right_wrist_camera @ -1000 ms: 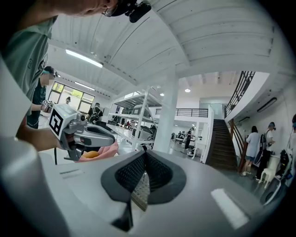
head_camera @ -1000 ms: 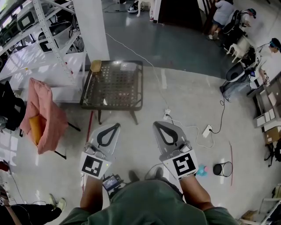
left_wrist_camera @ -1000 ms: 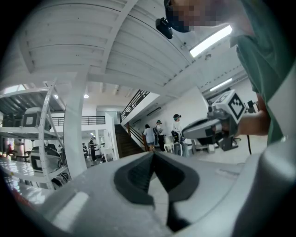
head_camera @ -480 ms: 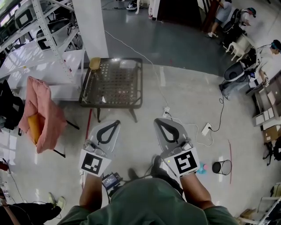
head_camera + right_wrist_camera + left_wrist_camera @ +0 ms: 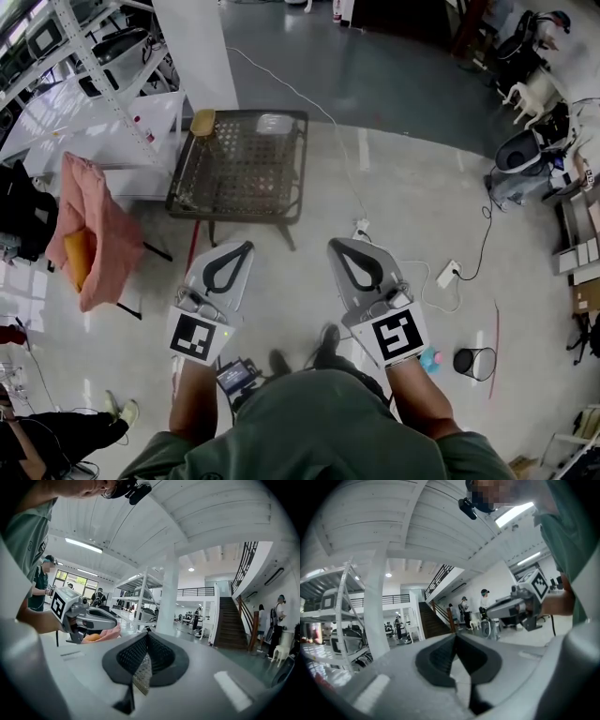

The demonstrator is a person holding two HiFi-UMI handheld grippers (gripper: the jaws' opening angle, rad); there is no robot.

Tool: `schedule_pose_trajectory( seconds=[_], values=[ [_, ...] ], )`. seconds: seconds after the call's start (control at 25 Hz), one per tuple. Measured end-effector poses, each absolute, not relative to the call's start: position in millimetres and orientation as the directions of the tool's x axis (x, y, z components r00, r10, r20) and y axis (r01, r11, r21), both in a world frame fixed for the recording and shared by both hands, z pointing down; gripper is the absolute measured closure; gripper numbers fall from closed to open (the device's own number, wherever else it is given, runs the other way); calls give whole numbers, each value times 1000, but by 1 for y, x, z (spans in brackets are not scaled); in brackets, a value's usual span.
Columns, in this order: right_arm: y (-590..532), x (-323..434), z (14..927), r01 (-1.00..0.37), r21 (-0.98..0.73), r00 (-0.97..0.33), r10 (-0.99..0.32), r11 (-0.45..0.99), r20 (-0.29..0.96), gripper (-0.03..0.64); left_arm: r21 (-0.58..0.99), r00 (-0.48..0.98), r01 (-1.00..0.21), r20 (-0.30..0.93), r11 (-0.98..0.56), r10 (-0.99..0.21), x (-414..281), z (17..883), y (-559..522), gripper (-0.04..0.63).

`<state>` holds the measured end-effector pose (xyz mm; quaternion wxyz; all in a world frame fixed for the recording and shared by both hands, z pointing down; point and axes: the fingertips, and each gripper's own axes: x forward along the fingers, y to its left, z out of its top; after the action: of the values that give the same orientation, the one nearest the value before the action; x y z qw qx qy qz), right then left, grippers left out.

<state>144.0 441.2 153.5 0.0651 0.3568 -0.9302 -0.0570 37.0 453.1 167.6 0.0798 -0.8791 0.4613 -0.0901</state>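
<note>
Between the tips of both tools you have nothing caught. Your left claw (image 5: 246, 247) is pressed shut, point to point, and your right claw (image 5: 337, 247) is the same, with only the hollow of its own dark pads behind each tip. You hold them side by side in the air above the pale floor (image 5: 309, 202), apart from each other and both pointing forward. As I judge it, no handling has begun: nothing is gripped or touched, and all of it is left to do. The nearest thing ahead is the mesh-topped counter (image 5: 239, 173), well apart from both claws and standing just beside the white pillar (image 5: 192, 52). A yellowish bowl-like thing (image 5: 203, 122) sits at its far left corner with a clear dish (image 5: 273, 122) near it, though I cannot tell exactly what either is. Left of the counter a pink cloth (image 5: 89, 230) drapes a chair, and off to your right lie a power strip (image 5: 446, 274) and a small dark bin (image 5: 473, 362). Only the head view shows you the counter and your gap to it. The two gripper views look out level instead and miss it. They give you the closed tips up close, each claw seen from the side by the other, a staircase (image 5: 233, 620) and people standing by it.
</note>
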Motion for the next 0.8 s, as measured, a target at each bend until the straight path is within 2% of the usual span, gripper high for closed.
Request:
schedule_pose_trajectory(
  seconds=[0.44, 0.8],
  values=[
    [353, 229, 152, -618, 144, -778, -628, 773, 36, 611, -274, 490, -825, 88, -494, -867, 116, 161, 372, 592],
    [311, 233, 161, -612, 118, -783, -620, 782, 49, 609, -279, 472, -834, 89, -477, -877, 119, 160, 332, 592]
  ],
)
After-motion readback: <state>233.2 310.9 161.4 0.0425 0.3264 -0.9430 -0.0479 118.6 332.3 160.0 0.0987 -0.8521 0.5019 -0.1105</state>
